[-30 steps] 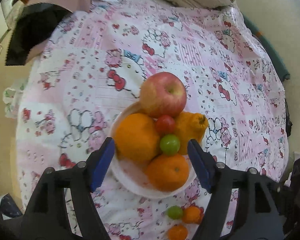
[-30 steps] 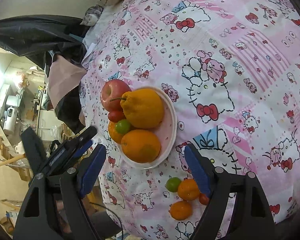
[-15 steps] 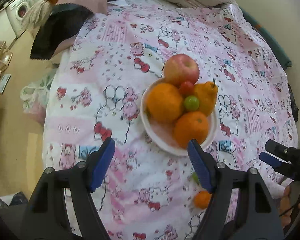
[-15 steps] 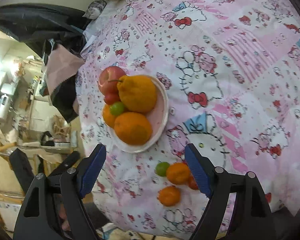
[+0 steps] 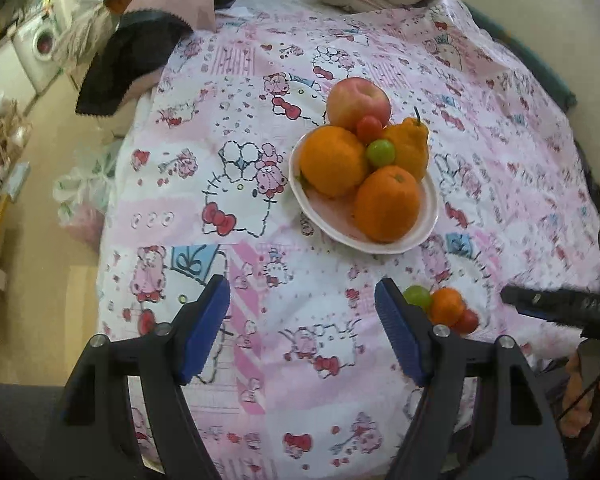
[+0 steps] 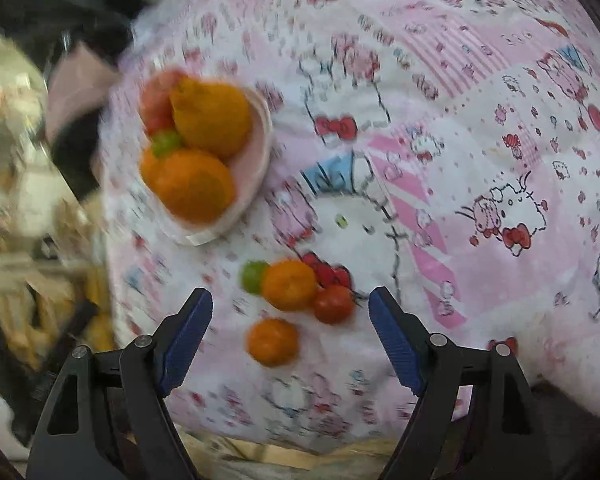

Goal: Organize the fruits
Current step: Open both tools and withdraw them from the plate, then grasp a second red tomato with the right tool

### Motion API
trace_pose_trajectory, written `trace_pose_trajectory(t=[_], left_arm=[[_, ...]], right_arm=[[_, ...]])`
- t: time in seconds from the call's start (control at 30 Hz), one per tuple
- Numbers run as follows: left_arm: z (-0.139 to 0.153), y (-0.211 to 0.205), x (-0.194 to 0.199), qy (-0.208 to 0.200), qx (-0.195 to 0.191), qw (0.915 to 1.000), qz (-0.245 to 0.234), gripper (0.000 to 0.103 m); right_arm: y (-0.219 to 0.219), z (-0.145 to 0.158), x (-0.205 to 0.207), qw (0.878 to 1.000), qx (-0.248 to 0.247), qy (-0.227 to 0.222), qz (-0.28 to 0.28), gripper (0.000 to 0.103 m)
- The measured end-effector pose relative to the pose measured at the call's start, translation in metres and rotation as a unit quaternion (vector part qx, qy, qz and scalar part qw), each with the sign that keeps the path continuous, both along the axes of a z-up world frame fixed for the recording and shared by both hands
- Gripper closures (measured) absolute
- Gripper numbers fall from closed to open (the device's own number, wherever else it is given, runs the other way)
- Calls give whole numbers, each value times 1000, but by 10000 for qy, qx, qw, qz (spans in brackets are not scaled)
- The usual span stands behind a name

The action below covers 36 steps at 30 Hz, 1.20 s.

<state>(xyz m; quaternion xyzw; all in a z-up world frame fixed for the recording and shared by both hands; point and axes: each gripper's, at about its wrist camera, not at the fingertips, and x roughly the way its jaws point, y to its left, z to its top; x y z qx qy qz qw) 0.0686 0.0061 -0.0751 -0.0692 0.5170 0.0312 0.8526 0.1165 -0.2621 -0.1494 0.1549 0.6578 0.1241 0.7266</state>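
Orange citrus and a red apple [image 5: 358,98] crowd the plate [image 5: 428,224].

A pink-and-white cartoon-cat sheet [image 5: 260,208] spreads beneath blue-padded jaws; ahead, a pale pink plate [image 5: 428,220] carries orange, red and green fruit.

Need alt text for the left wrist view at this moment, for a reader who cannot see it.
The open left gripper hangs empty over a pink cartoon-print cloth. Ahead, a white plate holds three large orange citrus fruits, an apple and two small fruits, red and green. A loose cluster of small fruits lies just right of the gripper, with the right gripper's tip at the frame's right edge.
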Motion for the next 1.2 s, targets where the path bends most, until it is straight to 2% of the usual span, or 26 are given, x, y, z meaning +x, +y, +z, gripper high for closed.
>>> trace_pose_trajectory(t=[0.13,0.17,0.2,0.3,0.43,0.63,0.83,1.1,1.2], left_arm=[[-2,-1,1,35,-99,9999,-31,31],[-2,0,2,50,-146,9999,0,31],[-2,0,3,61,-195,9998,17,31],[-2,-1,5,60,-264,9996,-3,31],[-3,0,6,124,-347,9993,-19,31],[0,3,5,142,-459,9988,29,31],[2,-1,6,114,-475,9988,-31,31],[2,-4,5,74,-328,9994,-65,31],[3,-6,6,70,-365,9993,-58,31]], right_arm=[[22,-19,-7,9908,-1011,-14,895,21],[24,-23,-7,9880,-1185,-23,994,24],[24,-25,-7,9870,-1248,2,1011,31],[24,-32,-4,9876,-1202,137,1003,40],[36,-40,-1,9830,-1375,172,1204,42],[55,-54,2,9692,-1879,104,1586,43],[71,-59,1,9609,-2043,-47,1870,60],[66,-47,-12,9618,-1964,-189,1897,61],[66,-25,-26,9623,-1921,-232,1910,61]])
